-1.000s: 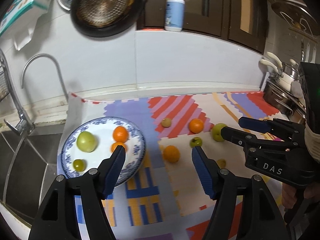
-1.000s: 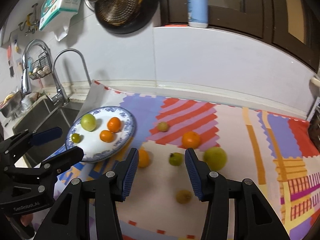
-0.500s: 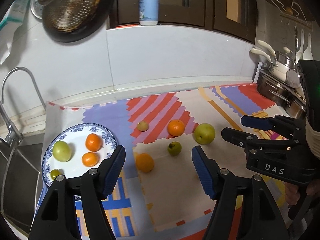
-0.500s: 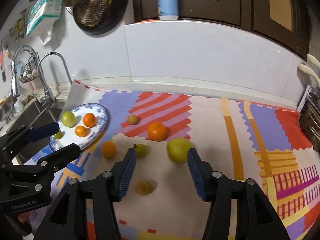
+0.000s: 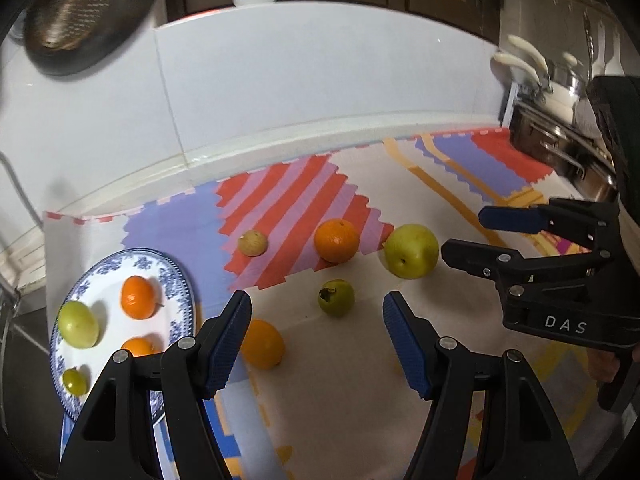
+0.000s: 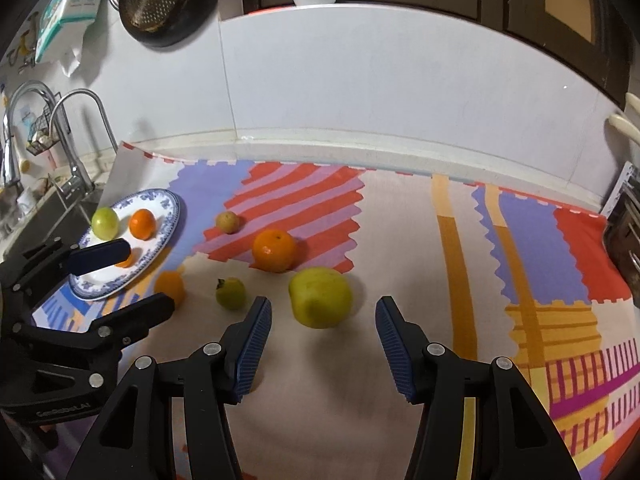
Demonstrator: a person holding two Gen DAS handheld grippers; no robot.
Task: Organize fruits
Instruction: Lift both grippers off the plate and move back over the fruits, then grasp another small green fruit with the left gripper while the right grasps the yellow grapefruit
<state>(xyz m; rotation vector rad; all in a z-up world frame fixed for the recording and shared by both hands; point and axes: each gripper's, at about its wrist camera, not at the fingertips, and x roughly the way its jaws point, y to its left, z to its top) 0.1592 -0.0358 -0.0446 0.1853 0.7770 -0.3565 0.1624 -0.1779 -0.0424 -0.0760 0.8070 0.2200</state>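
crowding mat (image 6: 400,240): small green fruit (image 6: 231,293) | orange (image 6: 275,251) beside big apple (image 6: 320,297)

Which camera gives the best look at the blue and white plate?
The left wrist view: the plate lies nearer there, and all four fruits on it show. In the right wrist view the plate is smaller, with the left gripper across its near part.
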